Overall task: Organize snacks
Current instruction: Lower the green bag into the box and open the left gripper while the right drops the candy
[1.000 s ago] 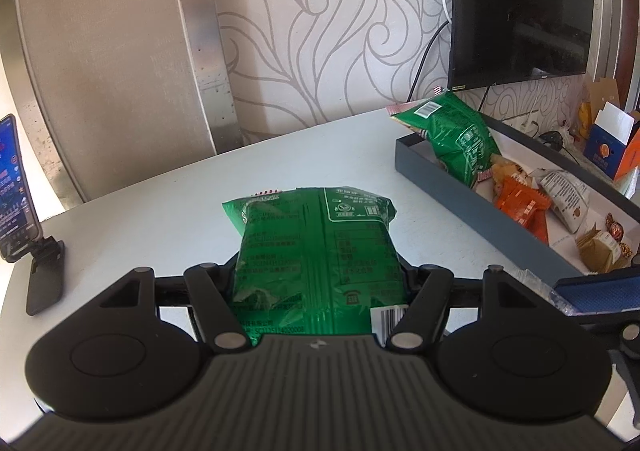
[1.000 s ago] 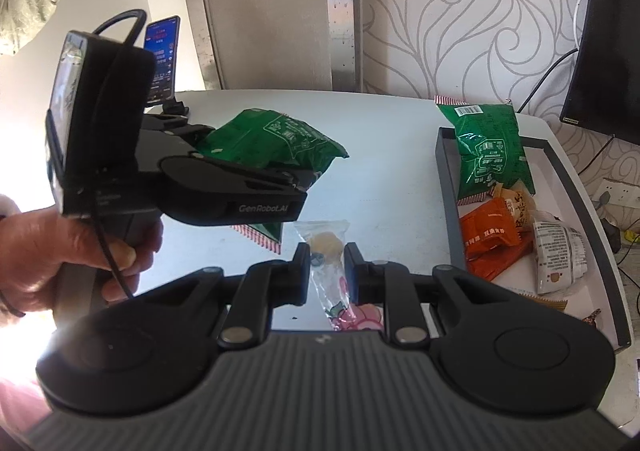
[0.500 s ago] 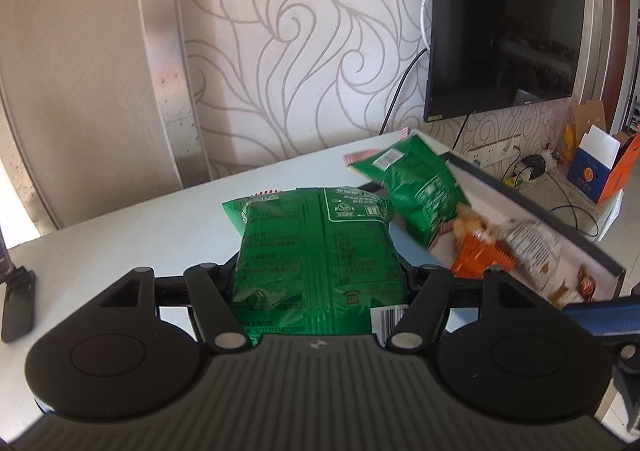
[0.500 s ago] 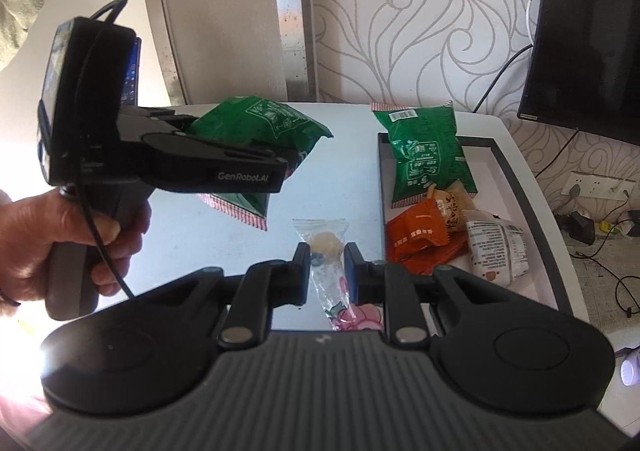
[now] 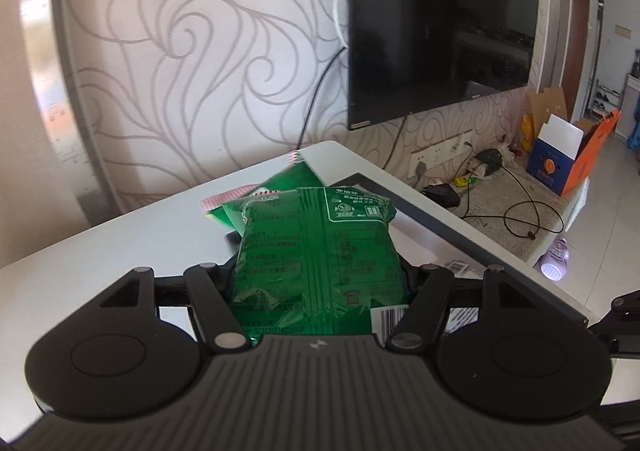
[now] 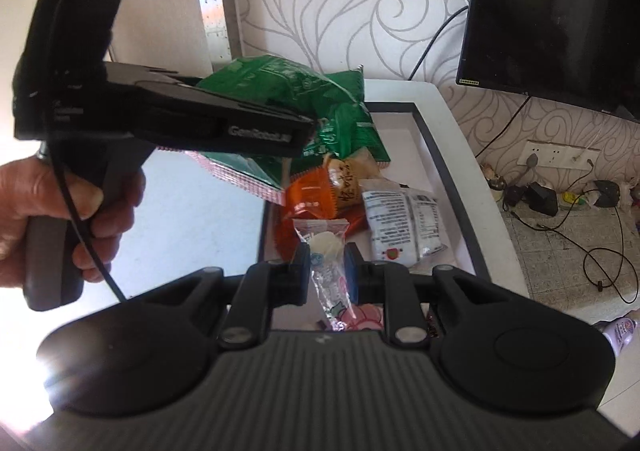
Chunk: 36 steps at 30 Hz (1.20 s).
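White bench [image 5: 120, 251] carries a dark tray [image 6: 444, 155] of snack packets; left fingers [image 5: 320, 283] clamp a glossy green bag [image 5: 320, 251], right fingers [image 6: 327, 275] pinch a clear wrapped sweet [image 6: 326, 251].

The held snack bag [image 5: 320, 251] at the centre of the left wrist view is glossy green with pale printed text and a white barcode patch; a second green bag [image 5: 256, 203] behind it has a red-and-white checked edge. The surface [image 5: 120, 247] is white, the tray [image 6: 440, 155] dark grey. The wall [image 5: 200, 51] is cream with grey swirls. Lower centre of the right wrist view, a clear wrapper [image 6: 330, 263] shows pink print, beside an orange packet [image 6: 312, 199] and a white one [image 6: 404, 219].
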Motion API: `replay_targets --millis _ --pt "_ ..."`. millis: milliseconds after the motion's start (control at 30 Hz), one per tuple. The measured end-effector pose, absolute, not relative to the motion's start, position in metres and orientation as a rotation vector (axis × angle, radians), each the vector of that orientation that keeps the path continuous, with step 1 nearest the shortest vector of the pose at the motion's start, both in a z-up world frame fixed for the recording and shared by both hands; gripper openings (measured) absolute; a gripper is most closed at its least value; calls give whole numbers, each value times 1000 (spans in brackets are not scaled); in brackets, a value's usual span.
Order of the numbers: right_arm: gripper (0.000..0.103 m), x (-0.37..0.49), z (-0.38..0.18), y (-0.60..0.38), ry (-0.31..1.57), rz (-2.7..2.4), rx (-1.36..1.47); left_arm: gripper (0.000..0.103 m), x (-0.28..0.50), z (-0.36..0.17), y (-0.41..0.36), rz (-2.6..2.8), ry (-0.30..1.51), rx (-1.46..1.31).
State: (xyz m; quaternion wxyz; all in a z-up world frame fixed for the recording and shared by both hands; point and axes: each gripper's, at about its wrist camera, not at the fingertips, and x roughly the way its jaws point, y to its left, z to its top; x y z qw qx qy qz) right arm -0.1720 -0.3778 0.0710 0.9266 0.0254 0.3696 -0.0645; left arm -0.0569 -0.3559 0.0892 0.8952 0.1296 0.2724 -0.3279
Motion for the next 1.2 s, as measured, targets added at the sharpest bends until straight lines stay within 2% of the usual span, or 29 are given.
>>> replay_targets --millis 500,1067,1200 --pt "21 -143 48 -412 829 -136 36 72 -40 60 -420 -705 592 317" --pt "22 -139 49 -404 833 -149 21 73 -50 59 -416 -766 597 324" --pt "24 -136 47 -408 846 -173 58 81 -56 60 -415 -768 608 343"
